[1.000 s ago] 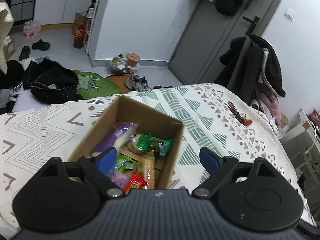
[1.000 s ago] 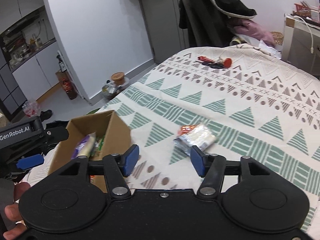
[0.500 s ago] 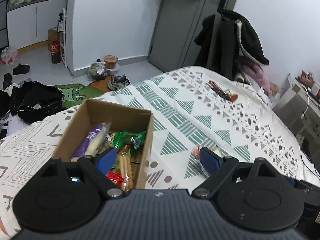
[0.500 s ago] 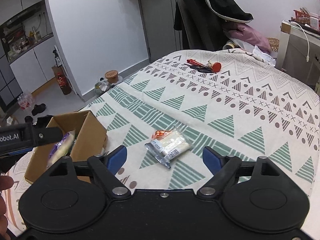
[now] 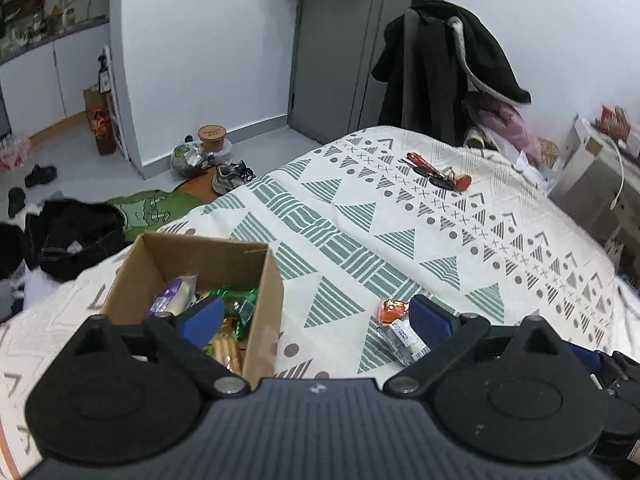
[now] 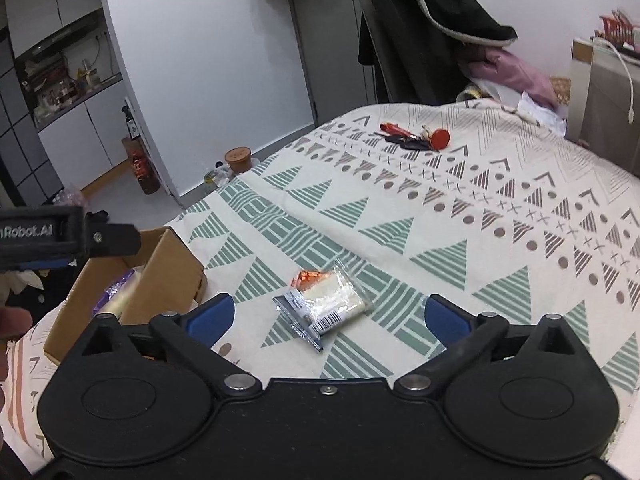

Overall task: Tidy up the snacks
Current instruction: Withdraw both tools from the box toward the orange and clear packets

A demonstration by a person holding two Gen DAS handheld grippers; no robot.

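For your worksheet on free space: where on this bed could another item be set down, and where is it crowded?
Bare bedspread lies between the snack packet and the keys. Crowded: the cardboard box, full of snacks, and the strip between box and packet.

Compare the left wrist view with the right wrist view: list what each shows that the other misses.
Only the left wrist view shows the green and orange packets deep inside the cardboard box, plus the sneaker on the floor. Only the right wrist view shows the left gripper from outside and the snack packet unobstructed. Both show the box, the packet, the keys and open jaws.
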